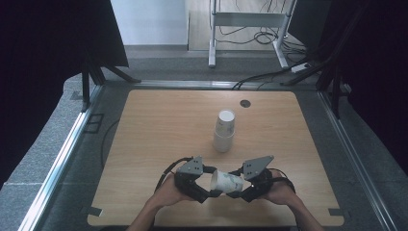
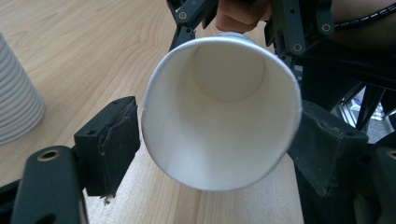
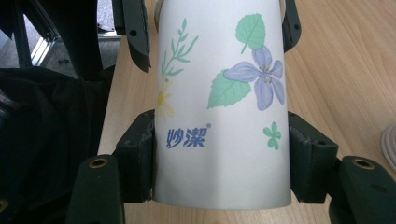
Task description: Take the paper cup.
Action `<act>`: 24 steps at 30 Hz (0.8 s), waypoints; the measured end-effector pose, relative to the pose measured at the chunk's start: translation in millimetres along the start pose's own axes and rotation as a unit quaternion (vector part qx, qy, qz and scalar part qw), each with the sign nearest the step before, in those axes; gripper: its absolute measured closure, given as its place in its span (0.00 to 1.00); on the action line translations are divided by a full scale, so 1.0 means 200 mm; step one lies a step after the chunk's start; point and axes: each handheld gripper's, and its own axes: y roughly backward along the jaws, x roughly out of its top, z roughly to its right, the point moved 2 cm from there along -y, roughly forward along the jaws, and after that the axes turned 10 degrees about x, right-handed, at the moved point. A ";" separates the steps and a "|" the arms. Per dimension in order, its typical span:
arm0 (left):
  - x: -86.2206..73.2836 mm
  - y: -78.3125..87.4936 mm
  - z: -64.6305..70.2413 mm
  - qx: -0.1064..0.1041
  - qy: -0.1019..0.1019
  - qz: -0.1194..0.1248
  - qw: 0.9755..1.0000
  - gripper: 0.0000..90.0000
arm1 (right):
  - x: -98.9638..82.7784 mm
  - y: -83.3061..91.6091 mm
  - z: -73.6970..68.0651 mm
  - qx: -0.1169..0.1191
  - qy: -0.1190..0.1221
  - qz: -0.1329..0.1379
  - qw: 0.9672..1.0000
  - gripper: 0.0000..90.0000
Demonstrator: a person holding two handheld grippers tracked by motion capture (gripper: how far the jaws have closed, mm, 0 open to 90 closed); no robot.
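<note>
A white paper cup [image 1: 226, 183] printed with flowers and leaves lies on its side just above the wooden table [image 1: 159, 125], held between my two grippers near the front edge. My right gripper [image 3: 222, 158] is shut on the cup's [image 3: 219, 116] narrow bottom end, its pads [image 3: 140, 158] pressing both sides. My left gripper [image 2: 217, 144] faces it from the left; its pads [image 2: 116, 140] lie against both sides of the cup's [image 2: 219, 93] open rim. In the high view the left gripper [image 1: 211, 185] and right gripper [image 1: 240, 185] sit close together.
A stack of white paper cups [image 1: 224, 131] stands upside down near the table's middle, beyond the grippers; its ribbed side [image 2: 14, 102] lies close to the left gripper. A round cable hole [image 1: 245, 103] sits at the far edge. Metal rails run along both sides.
</note>
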 end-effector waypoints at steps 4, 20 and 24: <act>0.00 -0.01 0.00 -0.004 0.000 0.001 1.000 0.23 | 0.00 -0.01 0.00 0.002 0.005 0.003 1.000 0.40; 0.00 0.00 0.01 -0.006 -0.005 0.004 1.000 0.35 | -0.01 -0.01 0.01 0.014 0.000 0.002 1.000 0.40; 0.00 0.01 0.01 -0.009 -0.007 0.007 1.000 0.37 | -0.01 -0.02 0.01 0.018 -0.004 -0.002 1.000 0.40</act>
